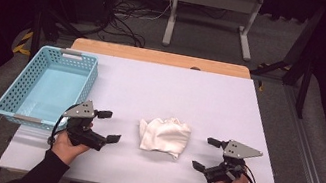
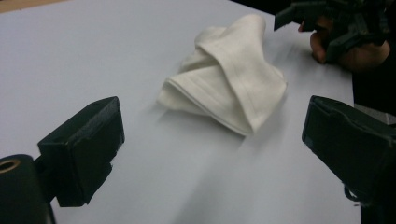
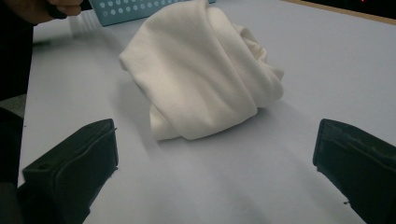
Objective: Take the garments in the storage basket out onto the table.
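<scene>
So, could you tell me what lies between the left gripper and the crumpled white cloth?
Nothing: in the left gripper view, bare white tabletop runs from the left gripper and its open jaws to the crumpled white cloth.

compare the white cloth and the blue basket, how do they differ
The white cloth is soft and crumpled into a loose heap; the blue basket is rigid, rectangular, with perforated walls. The cloth lies mid-table between the left gripper and right gripper; the basket stands at the table's left edge. The basket is clearly larger. Both rest on the white table, and neither is held.
</scene>
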Tool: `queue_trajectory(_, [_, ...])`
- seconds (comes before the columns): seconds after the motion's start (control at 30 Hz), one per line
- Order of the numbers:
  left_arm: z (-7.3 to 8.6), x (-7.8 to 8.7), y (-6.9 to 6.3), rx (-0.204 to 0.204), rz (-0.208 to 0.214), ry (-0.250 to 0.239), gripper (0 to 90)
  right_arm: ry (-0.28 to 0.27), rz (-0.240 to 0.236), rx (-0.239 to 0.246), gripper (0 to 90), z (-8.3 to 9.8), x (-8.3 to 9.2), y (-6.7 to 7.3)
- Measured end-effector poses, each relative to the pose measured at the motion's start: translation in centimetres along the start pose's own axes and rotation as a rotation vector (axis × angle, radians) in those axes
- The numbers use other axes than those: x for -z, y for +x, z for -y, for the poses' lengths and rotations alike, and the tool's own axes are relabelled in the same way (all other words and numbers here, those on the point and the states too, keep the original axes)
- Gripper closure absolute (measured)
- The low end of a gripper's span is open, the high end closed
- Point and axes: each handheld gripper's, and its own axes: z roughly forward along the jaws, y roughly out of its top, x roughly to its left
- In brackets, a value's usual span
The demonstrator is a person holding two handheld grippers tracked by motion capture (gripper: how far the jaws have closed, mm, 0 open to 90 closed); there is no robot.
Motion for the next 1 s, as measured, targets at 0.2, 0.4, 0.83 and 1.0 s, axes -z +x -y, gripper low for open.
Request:
queue_trajectory(0.2, [1.2,-0.5,0.0,0.012,-0.001,0.027,5.7,-0.001,-0.002,0.000,0.8,0.0,0.0,0.0])
queue_trajectory(0.4, [2.2,-0.7,0.2,0.015,-0.013,0.034,5.0,-0.001,-0.004,0.001,0.7,0.0,0.0,0.0])
queue_trajectory(0.83, [3.6,-0.4,0.6,0.000,-0.059,-0.005,4.1,0.000,-0.008,0.004,0.8,0.0,0.0,0.1])
queue_trajectory(1.0, [3.6,-0.5,0.6,-0.002,-0.075,-0.017,4.1,0.001,-0.013,0.007,0.8,0.0,0.0,0.1])
